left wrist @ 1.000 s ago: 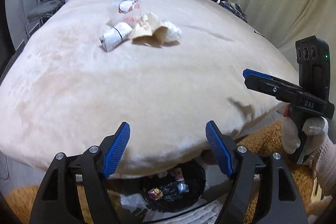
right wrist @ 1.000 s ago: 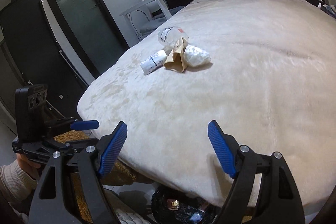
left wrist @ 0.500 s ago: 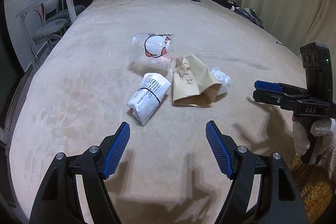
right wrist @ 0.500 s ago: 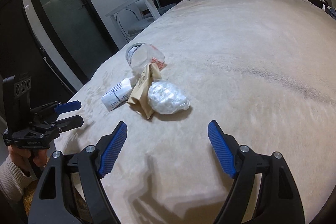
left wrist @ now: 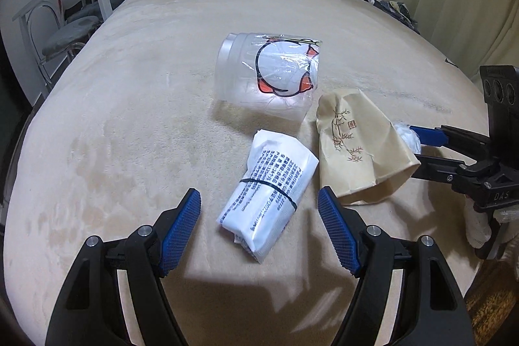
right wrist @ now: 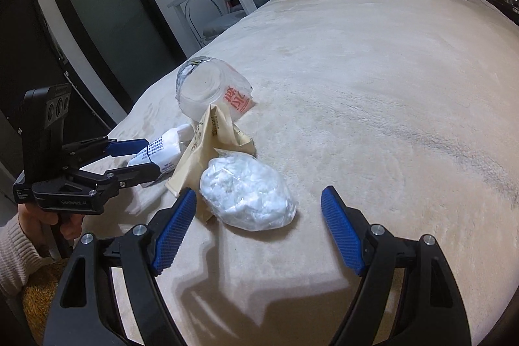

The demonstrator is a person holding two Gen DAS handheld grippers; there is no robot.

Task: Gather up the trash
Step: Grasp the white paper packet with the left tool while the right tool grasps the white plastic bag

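1. Both hands have moved in over the bed (left wrist: 129,125) since a sec ago. Back then the trash was far up the blanket and a bin showed under the bed edge; now the trash sits right in front of the grippers, and the bin is gone from view.
2. Left gripper (left wrist: 259,226): jaws wide, nothing held. The white wrapped packet (left wrist: 269,193) w/ a black band lies between its fingers, not touched yet.
3. Right gripper (right wrist: 258,227): jaws wide too, empty. The crinkly clear bag (right wrist: 248,193) lies just ahead, between the fingers.
4. So prob. each hand is lined up for a grab. Nothing's been picked up.
5. Beside them is the tan paper bag (left wrist: 356,148), touching the packet & the crinkly bag.
6. Farther back, the clear plastic jar (left wrist: 269,73) lies on its side.
7. Hard to see: the crinkly bag is mostly hidden behind the tan bag in the left view. Can't tell what's inside the bags. Can't tell where the bin is now.
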